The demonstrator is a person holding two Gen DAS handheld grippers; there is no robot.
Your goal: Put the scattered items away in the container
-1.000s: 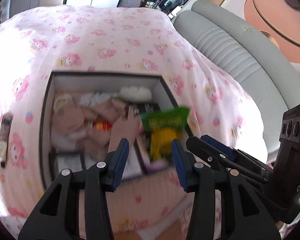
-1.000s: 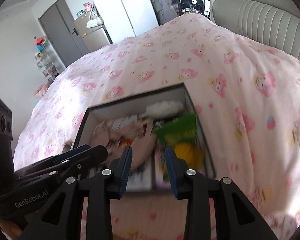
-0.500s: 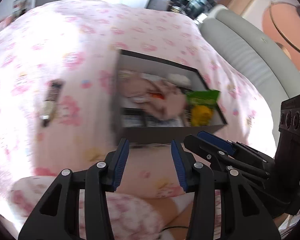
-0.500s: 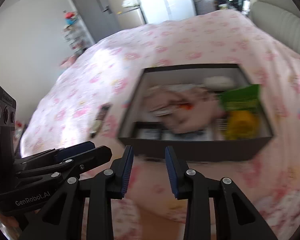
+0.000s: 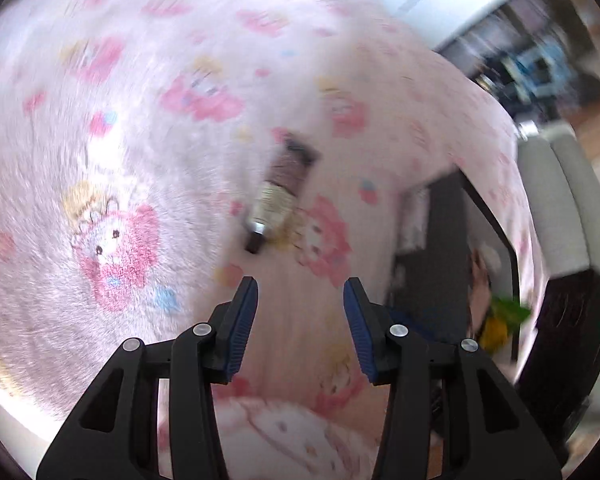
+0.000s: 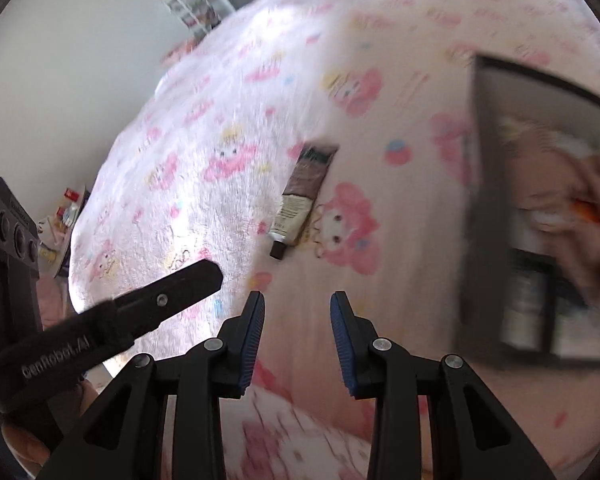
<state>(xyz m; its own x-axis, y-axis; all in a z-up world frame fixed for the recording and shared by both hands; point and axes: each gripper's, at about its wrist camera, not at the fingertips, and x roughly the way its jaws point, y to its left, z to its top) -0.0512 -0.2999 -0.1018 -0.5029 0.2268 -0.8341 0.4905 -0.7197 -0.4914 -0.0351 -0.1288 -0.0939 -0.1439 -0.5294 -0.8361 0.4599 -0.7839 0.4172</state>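
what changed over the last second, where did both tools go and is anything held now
Both tools swung left, off the box and toward the tube lying on the pink blanket. A second ago they hovered over the open box; now it sits at the right edge of both views. The left tool and right tool are open and empty, as before. The tube has not moved, and the green and yellow packet is still in the box.

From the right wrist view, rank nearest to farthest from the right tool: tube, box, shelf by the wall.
1. Tube, lying on the blanket just ahead, slightly left of the right tool.
2. Box, off to the right.
3. Shelf, far back by the wall, upper left.
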